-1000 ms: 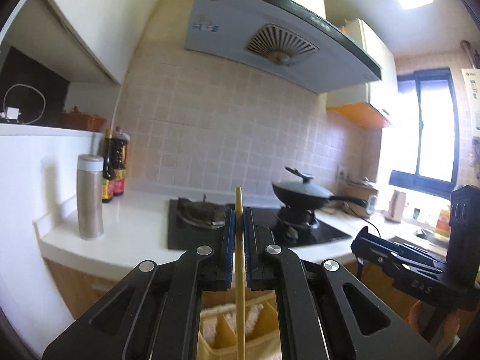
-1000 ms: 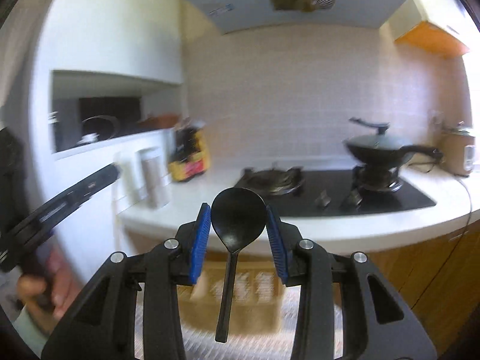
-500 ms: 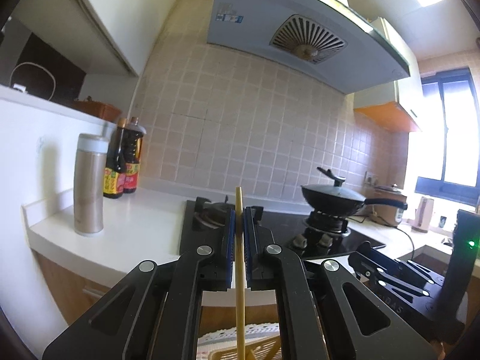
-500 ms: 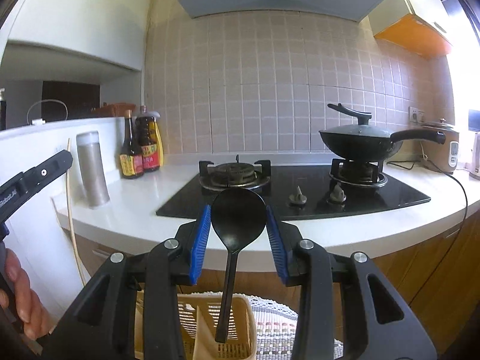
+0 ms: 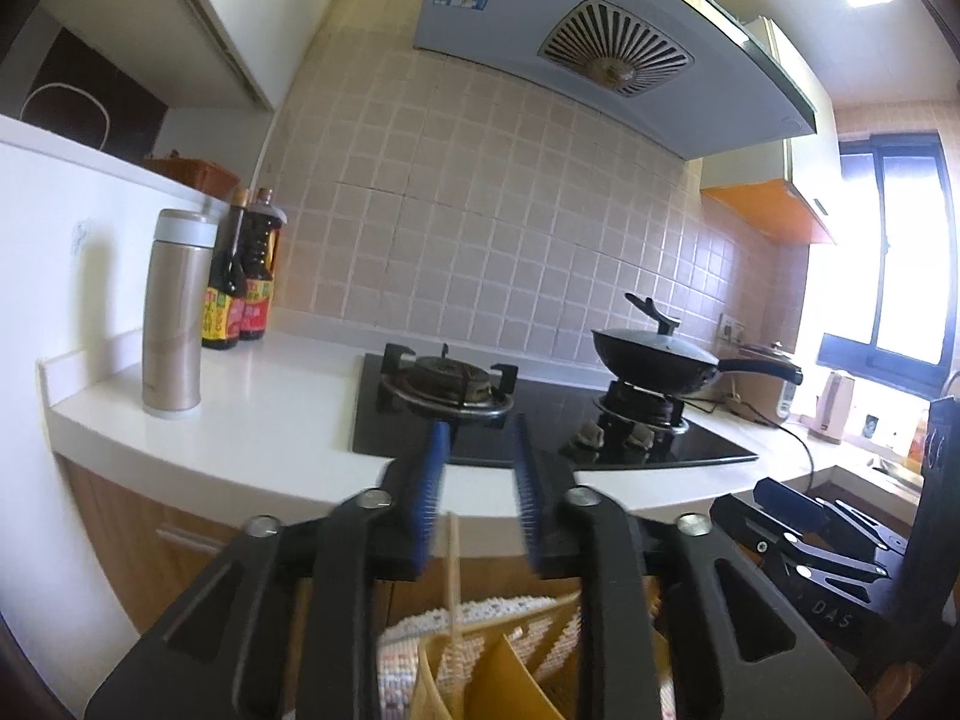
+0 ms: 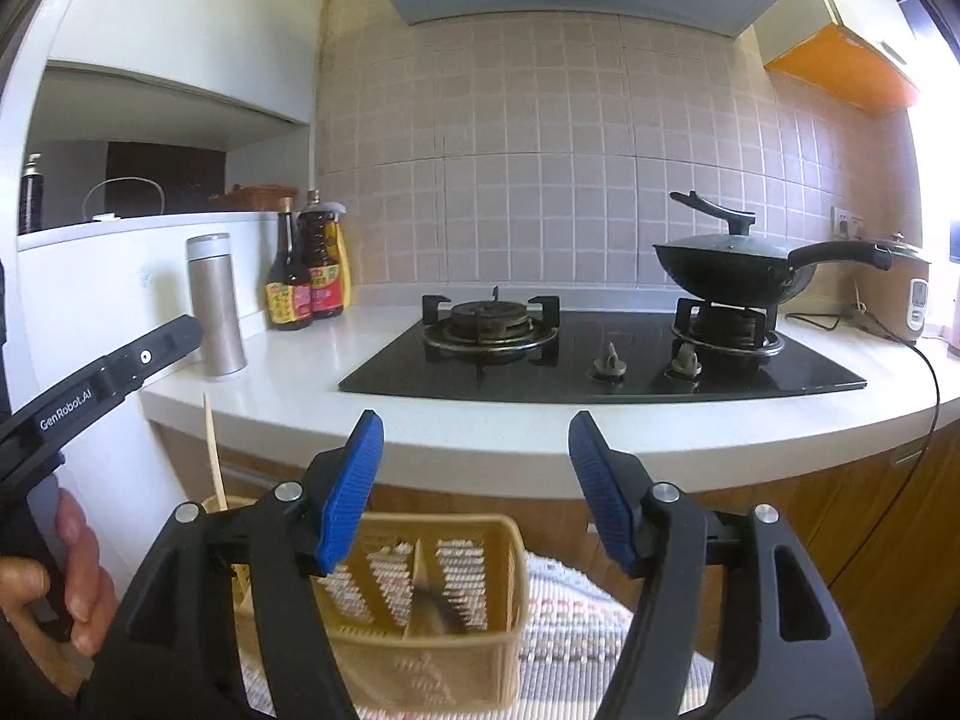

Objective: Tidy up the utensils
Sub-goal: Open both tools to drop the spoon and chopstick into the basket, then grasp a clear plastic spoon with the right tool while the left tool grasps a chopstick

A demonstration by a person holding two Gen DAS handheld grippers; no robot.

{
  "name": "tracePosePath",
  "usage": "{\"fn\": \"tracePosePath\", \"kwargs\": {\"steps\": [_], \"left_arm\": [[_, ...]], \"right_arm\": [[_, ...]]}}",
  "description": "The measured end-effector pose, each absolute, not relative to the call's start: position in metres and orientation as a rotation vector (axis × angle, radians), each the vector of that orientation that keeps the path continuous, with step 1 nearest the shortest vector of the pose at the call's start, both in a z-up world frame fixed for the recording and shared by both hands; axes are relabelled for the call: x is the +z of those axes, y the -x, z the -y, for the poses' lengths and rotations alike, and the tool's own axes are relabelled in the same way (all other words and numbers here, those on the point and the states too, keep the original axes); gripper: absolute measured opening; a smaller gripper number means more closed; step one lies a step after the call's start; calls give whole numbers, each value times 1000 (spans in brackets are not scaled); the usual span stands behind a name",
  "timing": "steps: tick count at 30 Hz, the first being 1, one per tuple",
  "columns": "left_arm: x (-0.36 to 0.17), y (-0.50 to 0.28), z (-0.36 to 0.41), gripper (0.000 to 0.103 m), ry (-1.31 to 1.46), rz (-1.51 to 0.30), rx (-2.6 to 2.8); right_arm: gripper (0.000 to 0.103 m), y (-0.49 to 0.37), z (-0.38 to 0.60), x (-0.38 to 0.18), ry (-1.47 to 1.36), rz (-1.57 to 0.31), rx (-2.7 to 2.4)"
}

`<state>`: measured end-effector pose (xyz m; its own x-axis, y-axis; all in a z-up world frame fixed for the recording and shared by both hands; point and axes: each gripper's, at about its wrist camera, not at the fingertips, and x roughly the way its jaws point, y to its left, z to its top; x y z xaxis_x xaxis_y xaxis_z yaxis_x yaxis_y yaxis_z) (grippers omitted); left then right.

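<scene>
A tiled kitchen wall fills the background, with a white bench (image 6: 312, 396) running across the middle of both views and a black hob (image 6: 600, 360) set into it. On the hob's right burner stands a lidded wok (image 6: 738, 270); at the left end of the bench are a steel flask (image 6: 216, 306) and two sauce bottles (image 6: 306, 270). A range hood (image 5: 600, 42) hangs at the top of the frame.

In the right wrist view, the right tongs (image 6: 477, 489) occupy the lower centre, blue pads spread wide with nothing between them. Below and behind them, in the lower centre, sits a yellow slotted basket (image 6: 480, 648) on a woven mat (image 6: 576, 618). A dark utensil (image 6: 429, 606) stands inside the basket against a divider; it is blurred. A pale chopstick (image 6: 213, 456) rises upright from the basket's left end, in the lower left of the frame. At the left edge the other tongs' black arm and the hand (image 6: 66, 576) gripping it show.

In the left wrist view, the left tongs (image 5: 477, 498) sit at lower centre, pads apart by a moderate gap and blurred. The chopstick (image 5: 453, 576) stands between and below them, touching neither pad, its lower end in the basket (image 5: 498, 672) at the bottom centre. The right tongs' black frame shows at the lower right.
</scene>
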<state>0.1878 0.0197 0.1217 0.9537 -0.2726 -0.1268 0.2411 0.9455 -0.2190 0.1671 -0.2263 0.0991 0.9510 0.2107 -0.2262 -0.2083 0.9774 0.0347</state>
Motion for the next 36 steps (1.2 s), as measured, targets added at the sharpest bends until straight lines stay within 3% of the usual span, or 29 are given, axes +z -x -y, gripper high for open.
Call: {"fn": "tracePosePath", "kwargs": {"steps": [4, 11, 23, 30, 36], "left_arm": [[129, -168, -29, 46, 213, -183, -300], [145, -118, -28, 54, 143, -220, -306], [122, -81, -16, 55, 69, -510, -402], [53, -98, -9, 54, 65, -878, -448], [2, -99, 7, 49, 36, -1034, -509]], "right_arm": [[61, -147, 230, 105, 2, -255, 197], [61, -118, 236, 116, -7, -417, 194], [61, -78, 227, 94, 118, -686, 219], [60, -77, 223, 46, 143, -915, 272], [56, -103, 239, -7, -57, -1135, 389]]}}
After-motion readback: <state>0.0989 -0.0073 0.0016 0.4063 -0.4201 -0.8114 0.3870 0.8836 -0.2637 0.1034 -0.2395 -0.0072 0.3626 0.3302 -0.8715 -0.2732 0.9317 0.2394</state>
